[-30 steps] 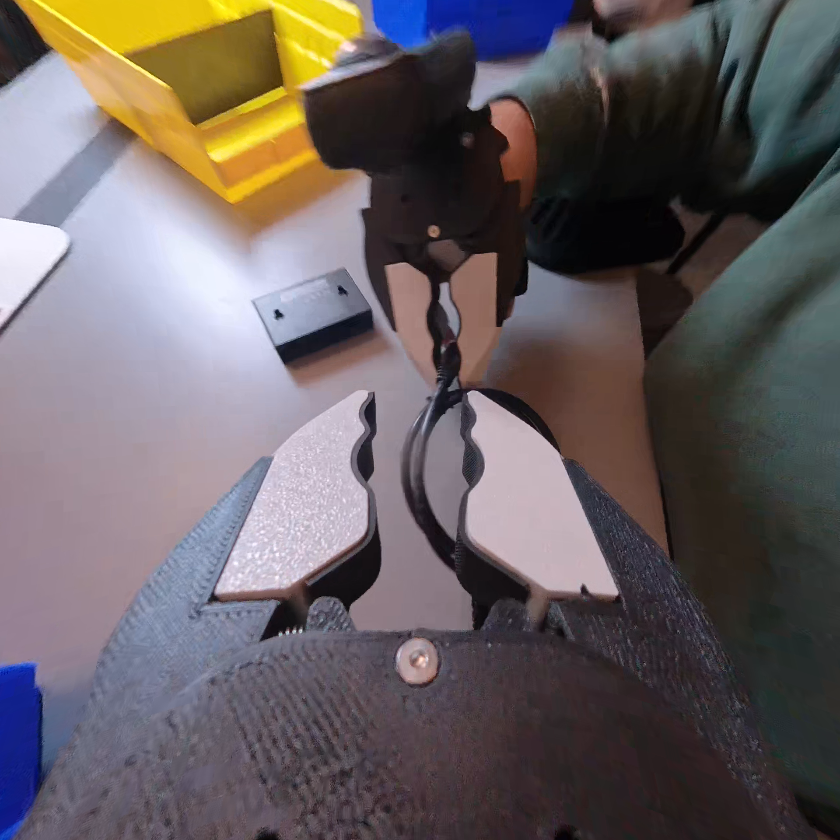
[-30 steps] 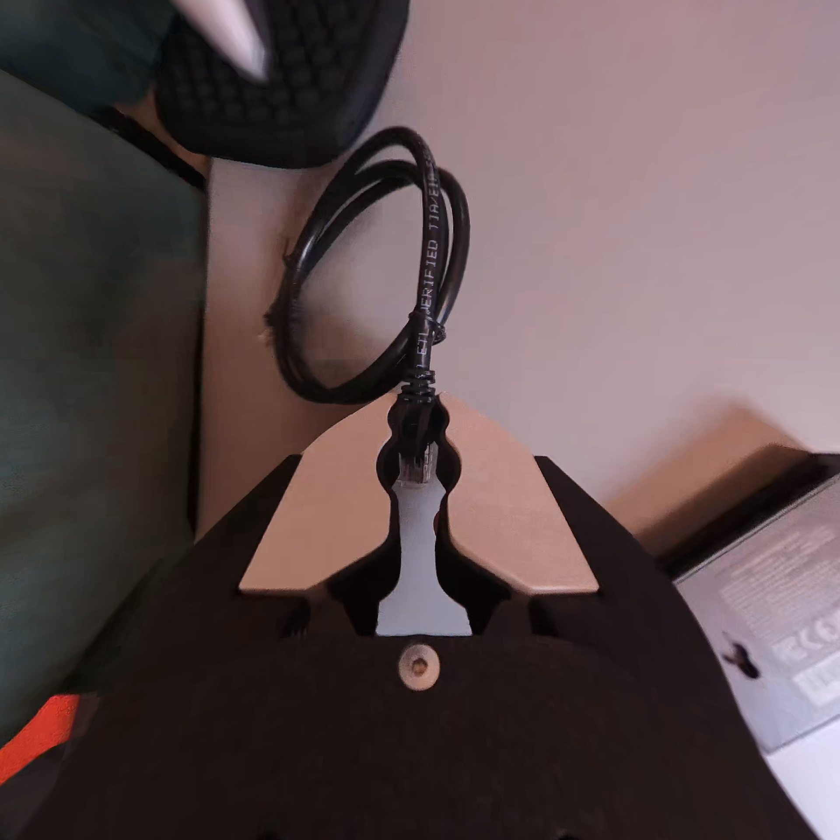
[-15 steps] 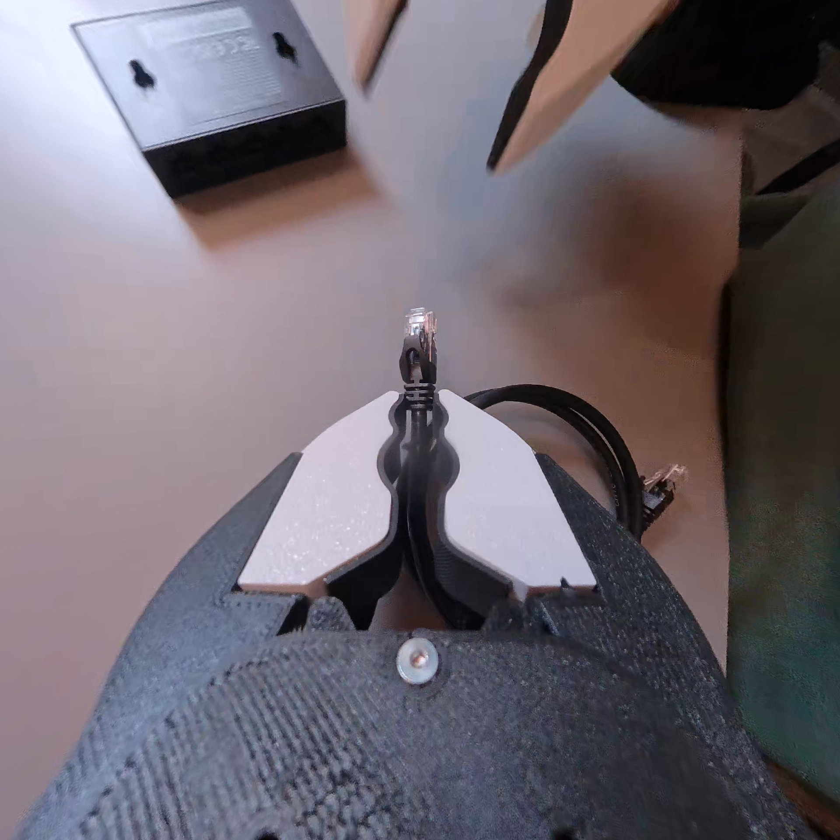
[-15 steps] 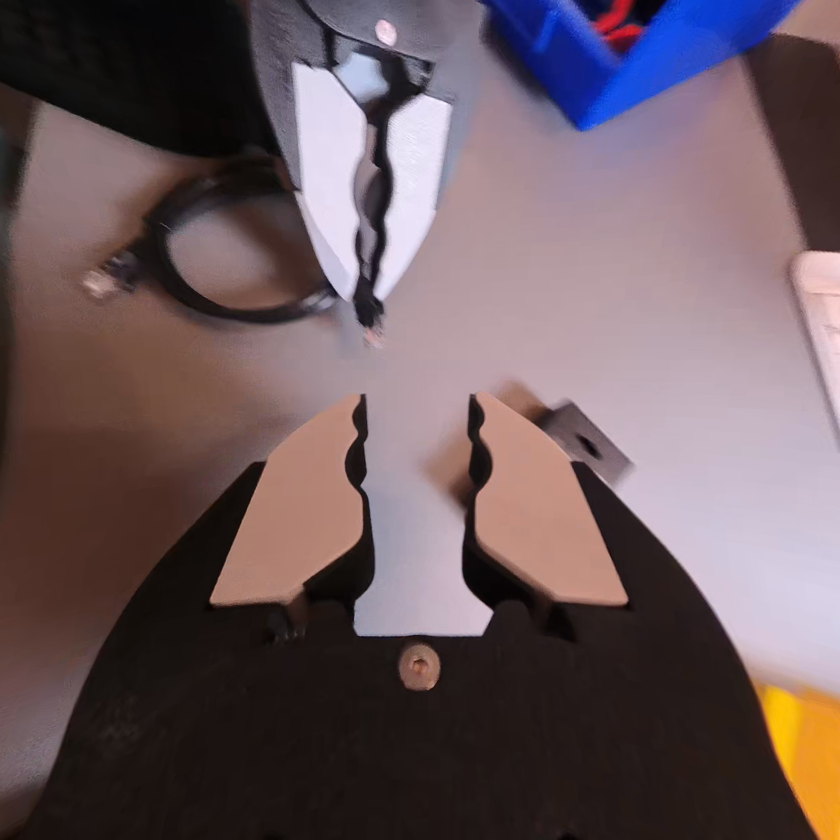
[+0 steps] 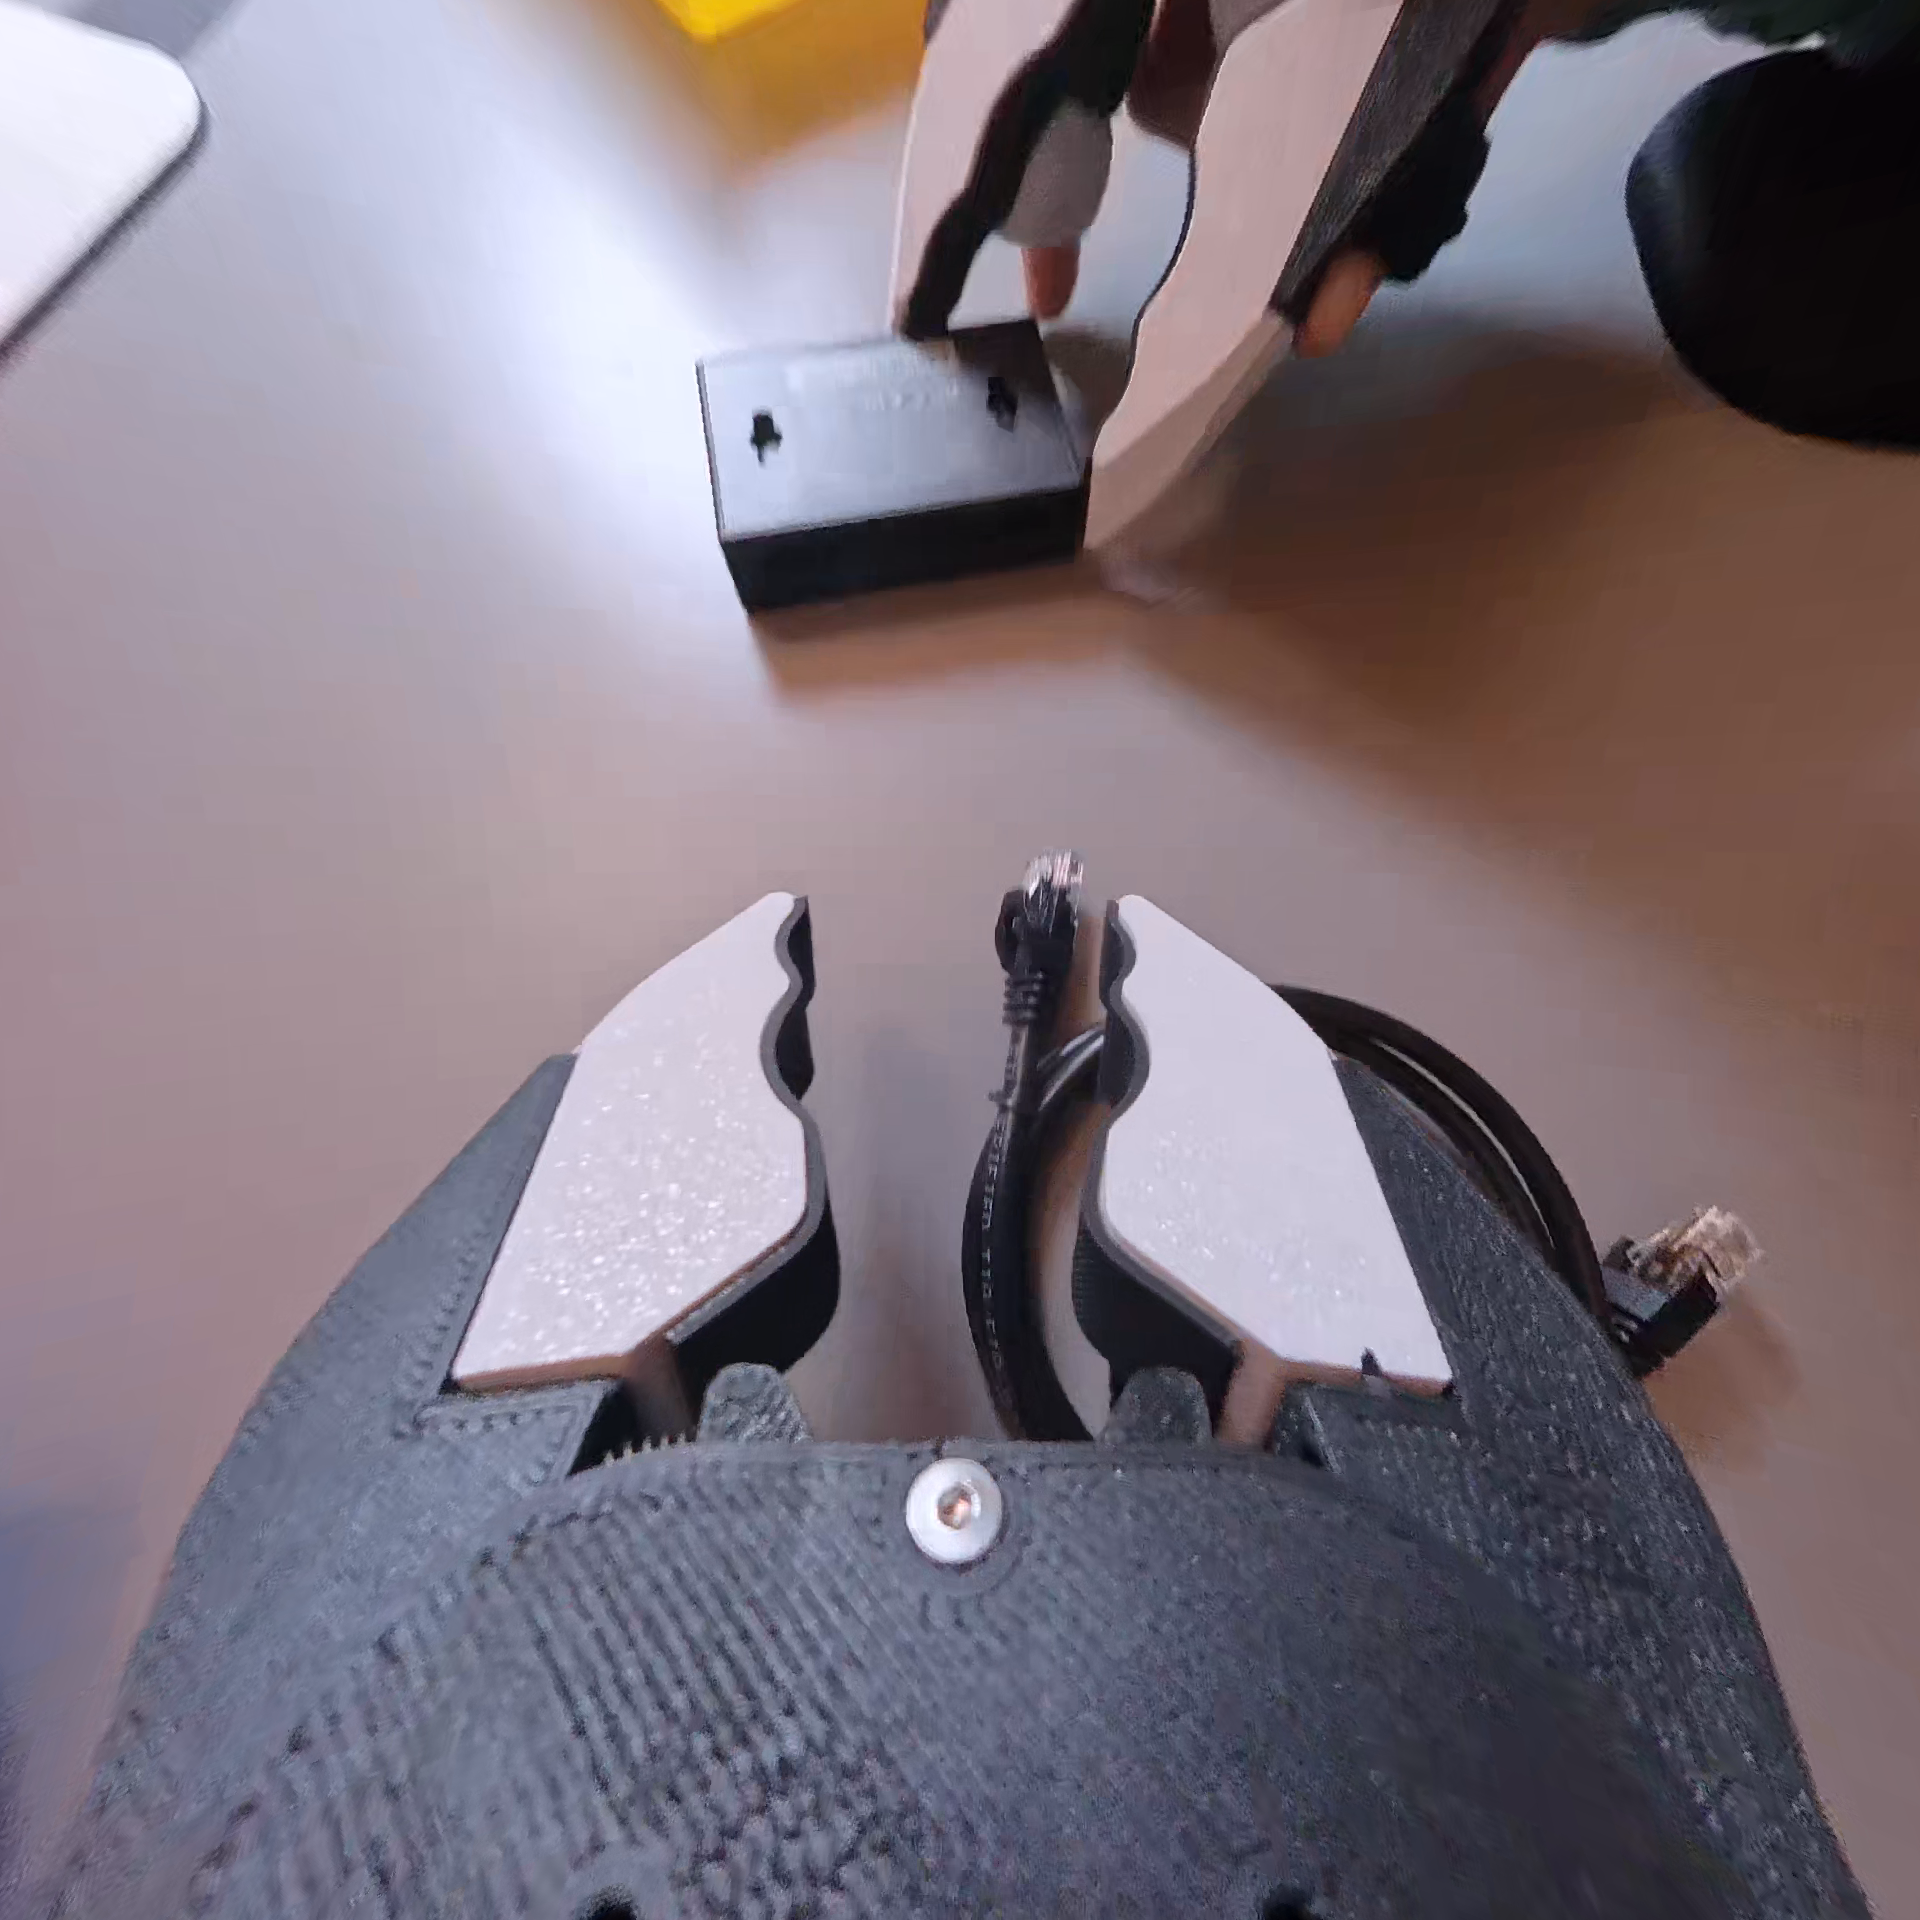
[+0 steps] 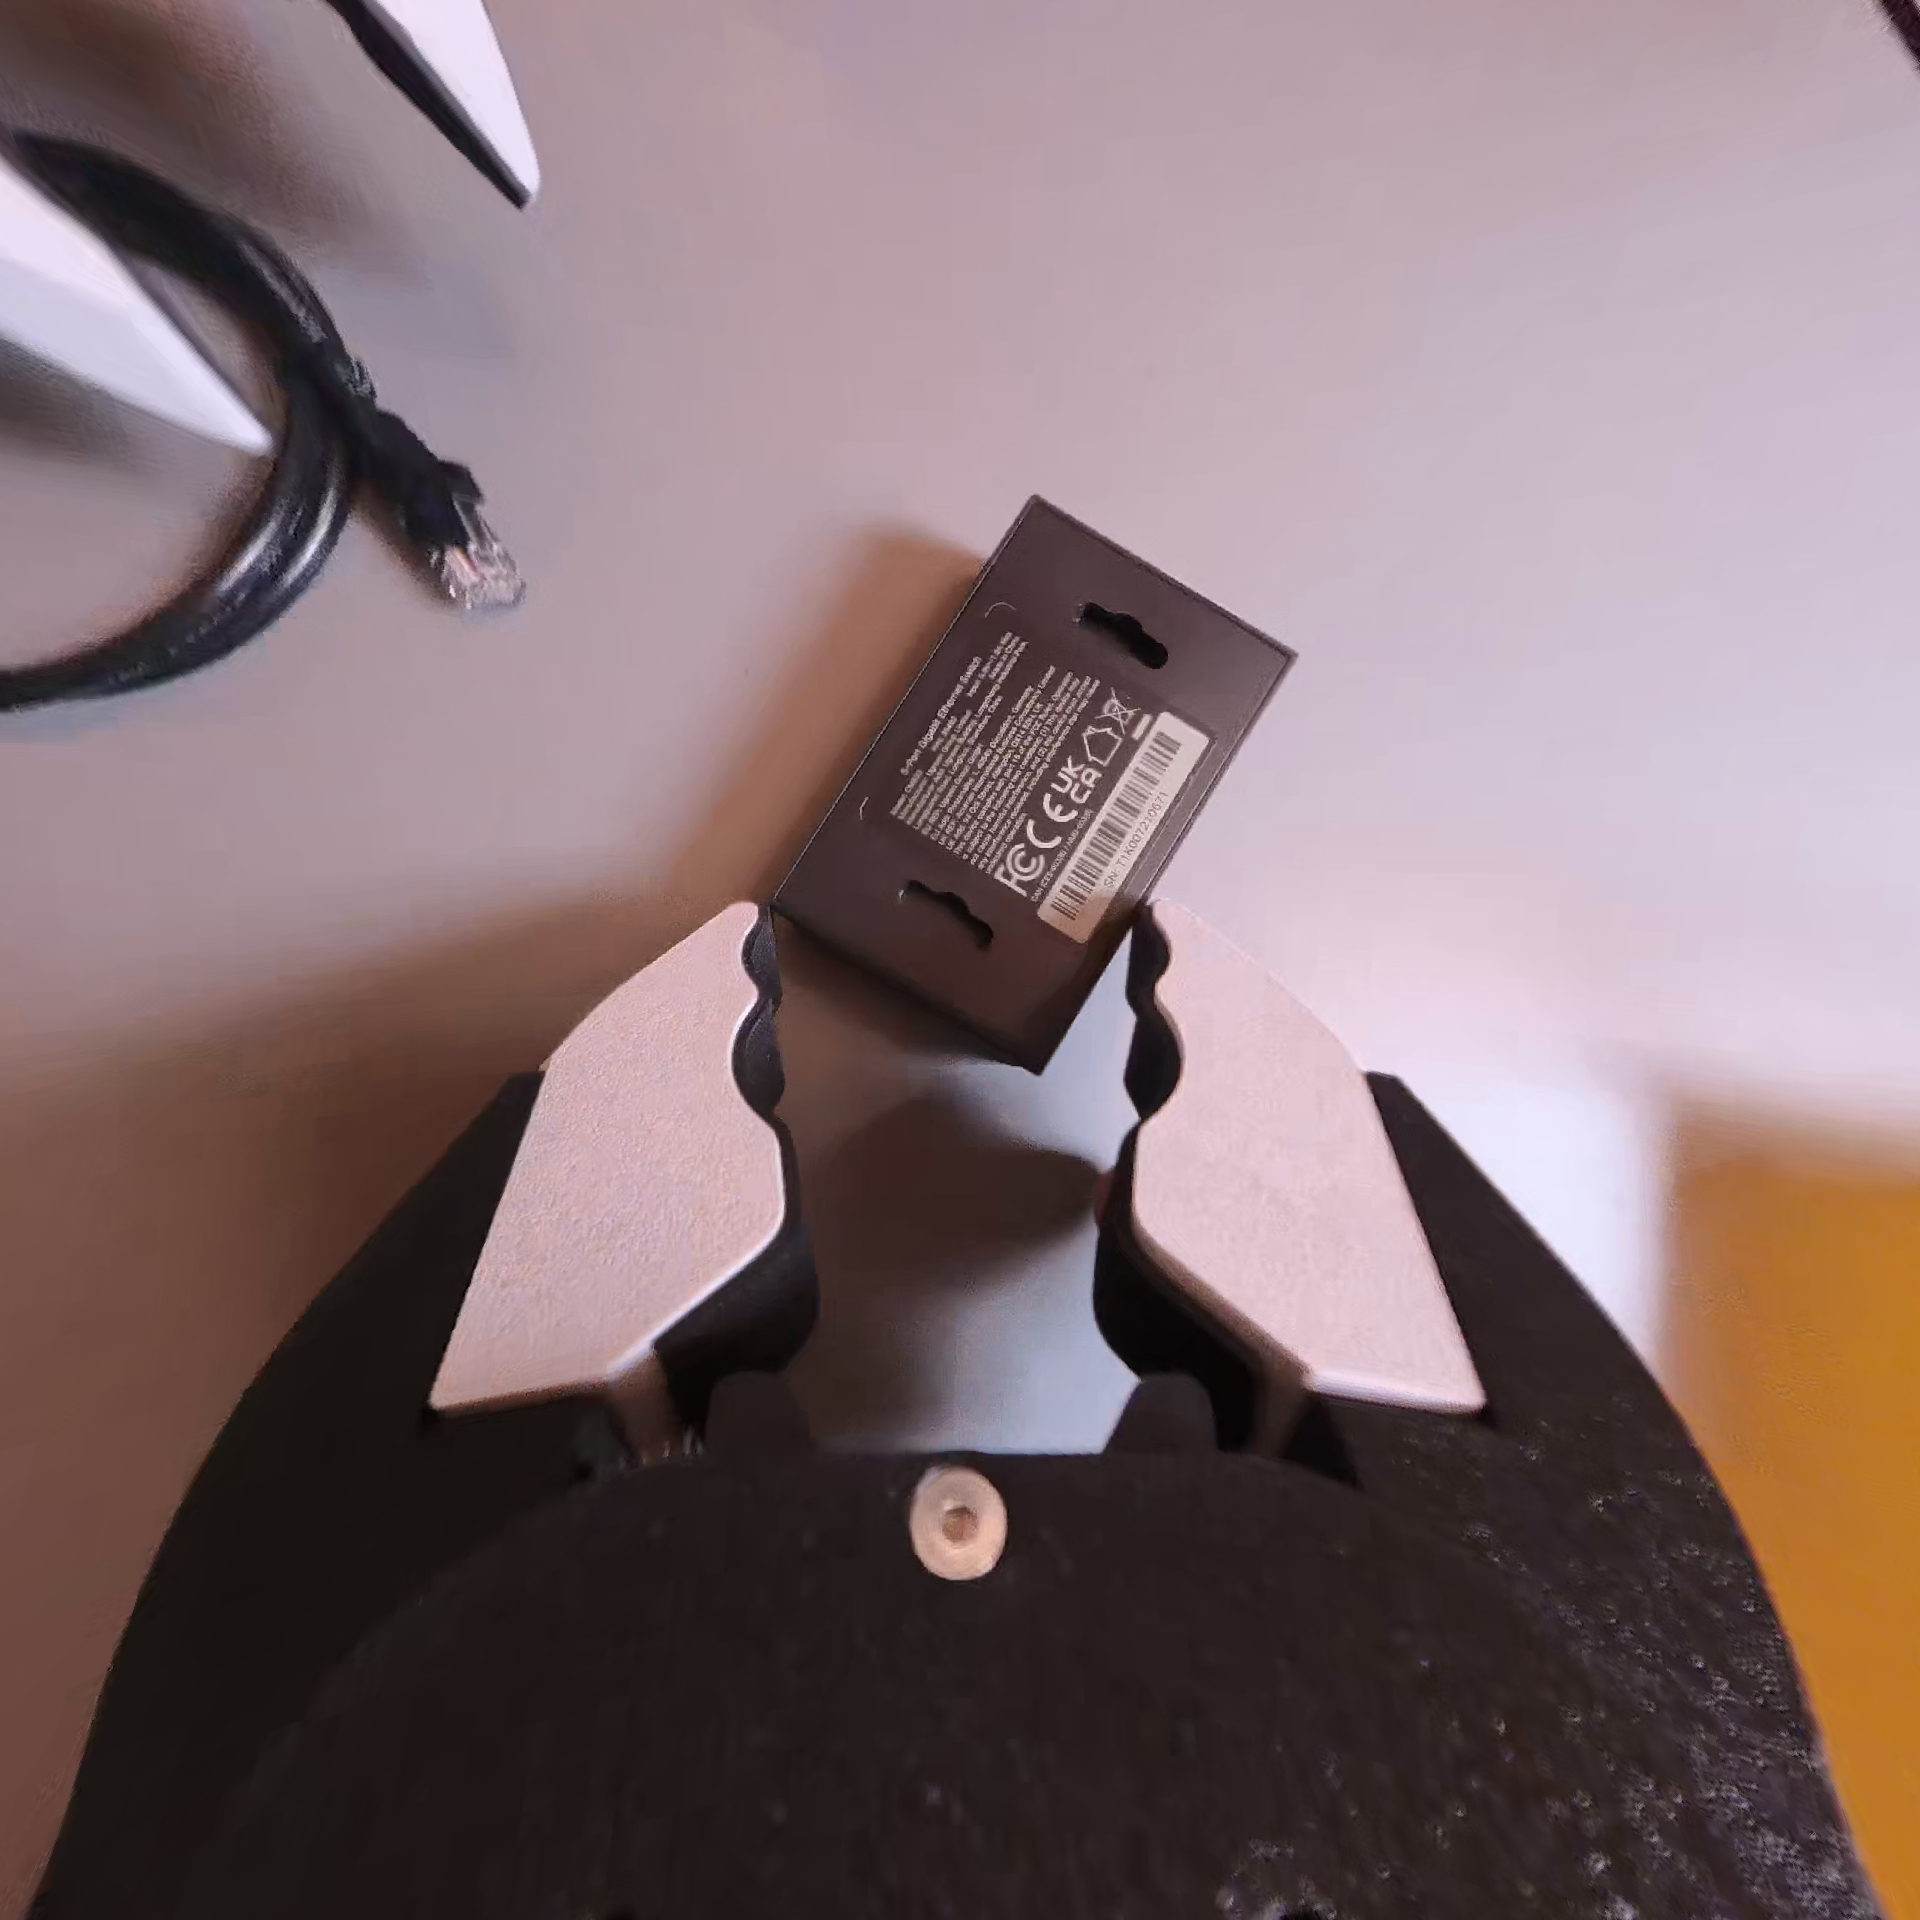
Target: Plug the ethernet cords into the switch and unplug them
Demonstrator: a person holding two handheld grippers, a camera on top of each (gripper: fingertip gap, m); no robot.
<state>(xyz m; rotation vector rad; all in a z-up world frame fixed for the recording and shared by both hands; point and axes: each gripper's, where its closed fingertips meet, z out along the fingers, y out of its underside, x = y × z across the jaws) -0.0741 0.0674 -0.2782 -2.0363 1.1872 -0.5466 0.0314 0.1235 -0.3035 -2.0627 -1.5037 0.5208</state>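
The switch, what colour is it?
Black. The switch shows best in the right wrist view, lying on the table with its labelled side up.

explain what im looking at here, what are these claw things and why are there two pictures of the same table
The claws are hand-held two-finger grippers, one in each of a person's hands, each with a camera looking forward along its fingers. So each picture is one gripper's own view of the same table.

The left wrist view shows the left gripper, open. A black ethernet cord lies against its right-hand finger, unclamped; the far plug sticks out to the right. Beyond it is the switch, a small black box lying label side up.

The right wrist view shows the right gripper, open, fingers either side of one end of the switch. Whether they touch it is unclear. The same cord appears upper left.
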